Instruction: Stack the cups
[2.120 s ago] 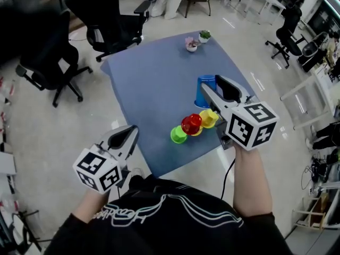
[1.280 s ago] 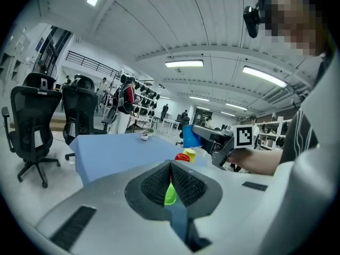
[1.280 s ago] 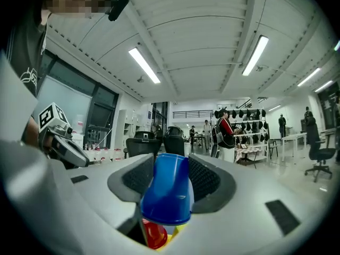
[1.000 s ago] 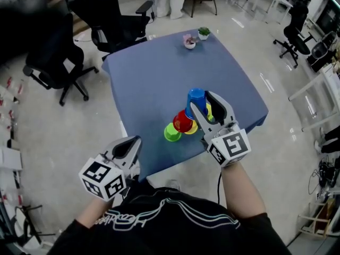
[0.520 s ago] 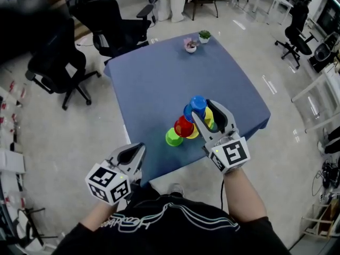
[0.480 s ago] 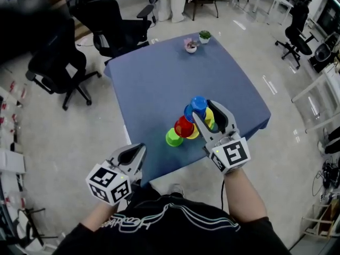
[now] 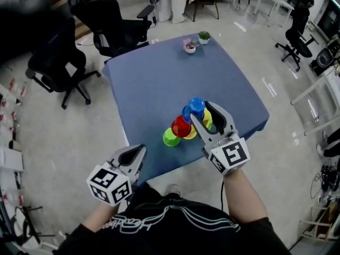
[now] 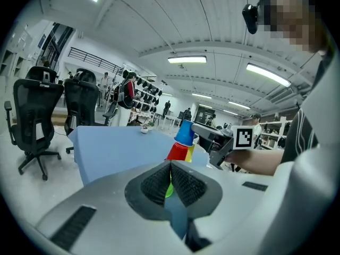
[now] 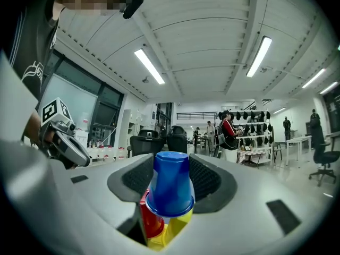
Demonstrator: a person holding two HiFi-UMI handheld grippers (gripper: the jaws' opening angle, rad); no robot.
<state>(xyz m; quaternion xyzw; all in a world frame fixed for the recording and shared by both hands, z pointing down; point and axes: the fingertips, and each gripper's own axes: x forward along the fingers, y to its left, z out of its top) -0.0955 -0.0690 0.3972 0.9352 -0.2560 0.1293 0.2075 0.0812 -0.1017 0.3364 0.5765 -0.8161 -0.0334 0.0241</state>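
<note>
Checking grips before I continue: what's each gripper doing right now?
Left gripper: closed, empty.
Right gripper: closed on the blue cup.

Ceiling strip lights (image 9: pixel 150 66) give bright, even light; frame edges bend fisheye-style.

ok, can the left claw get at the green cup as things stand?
Probably yes. The green cup is the cup nearest the left claw, with only bare table between them. The right claw holds the blue cup further right. The left claw is shut and must open first.

Blue cup (image 7: pixel 194 108) now over red cup (image 7: pixel 180 127)
</note>
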